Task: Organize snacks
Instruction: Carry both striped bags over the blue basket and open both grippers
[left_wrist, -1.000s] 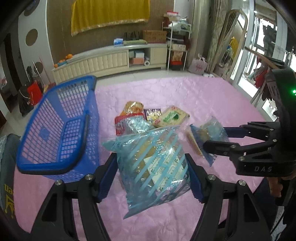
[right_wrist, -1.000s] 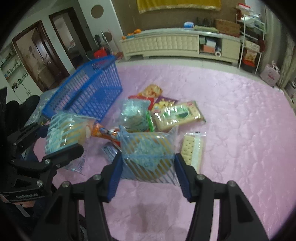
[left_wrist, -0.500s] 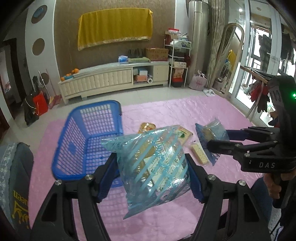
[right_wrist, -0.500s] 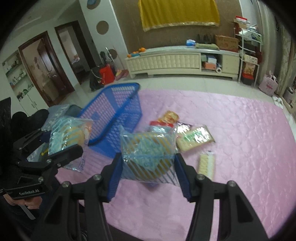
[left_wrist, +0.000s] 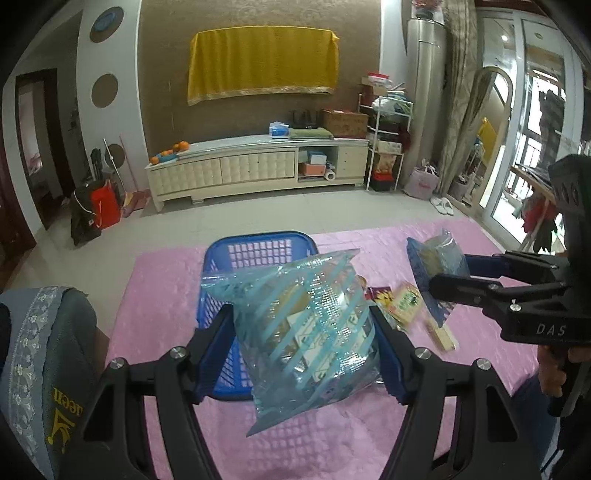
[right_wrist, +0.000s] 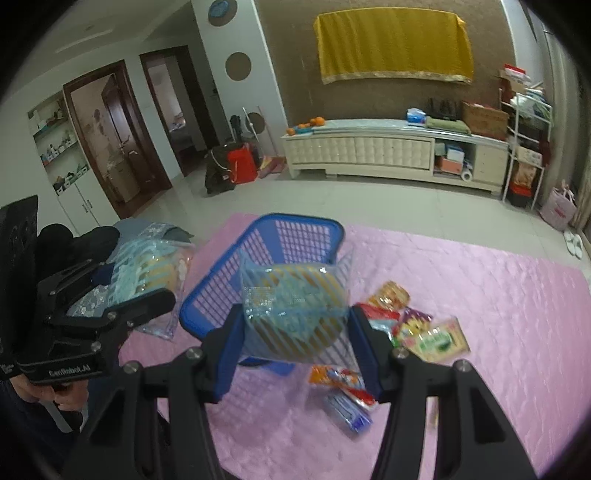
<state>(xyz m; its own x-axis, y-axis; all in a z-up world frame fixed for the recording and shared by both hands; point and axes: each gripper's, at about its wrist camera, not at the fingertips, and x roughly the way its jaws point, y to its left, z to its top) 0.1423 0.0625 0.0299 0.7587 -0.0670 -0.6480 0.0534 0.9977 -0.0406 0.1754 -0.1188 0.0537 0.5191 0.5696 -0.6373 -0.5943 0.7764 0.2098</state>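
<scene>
My left gripper (left_wrist: 304, 345) is shut on a blue-striped clear snack bag (left_wrist: 310, 325), lifted in front of the blue plastic basket (left_wrist: 258, 247). My right gripper (right_wrist: 295, 332) is shut on a second blue-striped bag (right_wrist: 295, 314), raised over the near side of the same basket (right_wrist: 295, 232). Each gripper shows in the other's view: the right one (left_wrist: 448, 275) with its bag (left_wrist: 436, 266) at the right, the left one (right_wrist: 144, 284) with its bag (right_wrist: 151, 266) at the left. Several snack packs (right_wrist: 432, 339) lie on the pink mat right of the basket.
The pink quilted mat (right_wrist: 517, 302) covers the floor here, tiles beyond it. A long white cabinet (left_wrist: 255, 170) lines the far wall. A grey cushion with gold lettering (left_wrist: 44, 369) sits at my near left. More loose packs (right_wrist: 343, 391) lie near the right gripper.
Both grippers have risen and pulled back with their bags still held. The basket and the snack pile look smaller and lower now, and more of the room shows.
</scene>
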